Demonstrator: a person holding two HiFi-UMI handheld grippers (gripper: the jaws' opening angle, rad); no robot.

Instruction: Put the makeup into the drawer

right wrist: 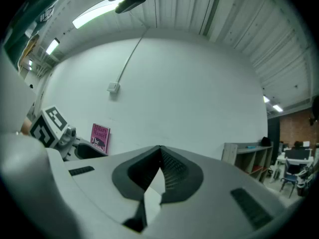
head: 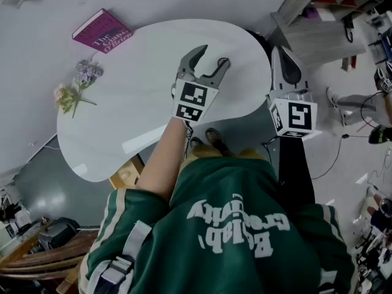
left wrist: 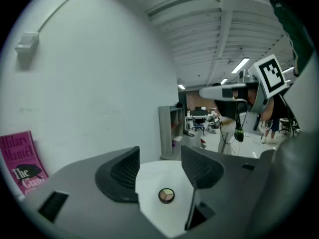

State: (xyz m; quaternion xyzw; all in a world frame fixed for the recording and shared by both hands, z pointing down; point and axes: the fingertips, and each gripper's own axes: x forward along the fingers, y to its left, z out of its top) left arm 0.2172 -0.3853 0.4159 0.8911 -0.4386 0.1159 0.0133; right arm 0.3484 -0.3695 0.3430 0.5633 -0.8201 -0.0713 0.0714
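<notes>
A small round makeup compact (left wrist: 166, 195) with three-toned pans lies on the white table (left wrist: 154, 178), seen low between the jaws in the left gripper view. My left gripper (head: 213, 55) hovers over the table's middle right, open (left wrist: 159, 156), with nothing touching its pads; the compact sits on the table below them. My right gripper (head: 280, 51) is beside the table's right edge, its jaws closed tip to tip (right wrist: 160, 148) with nothing in them. No drawer can be made out for certain.
A pink book (head: 101, 31) leans at the table's far left corner by the wall. A flower sprig (head: 76, 90) lies at the left edge. A wooden unit (head: 125, 173) shows under the table's near edge. Grey shelving (left wrist: 169, 131) stands beyond the table.
</notes>
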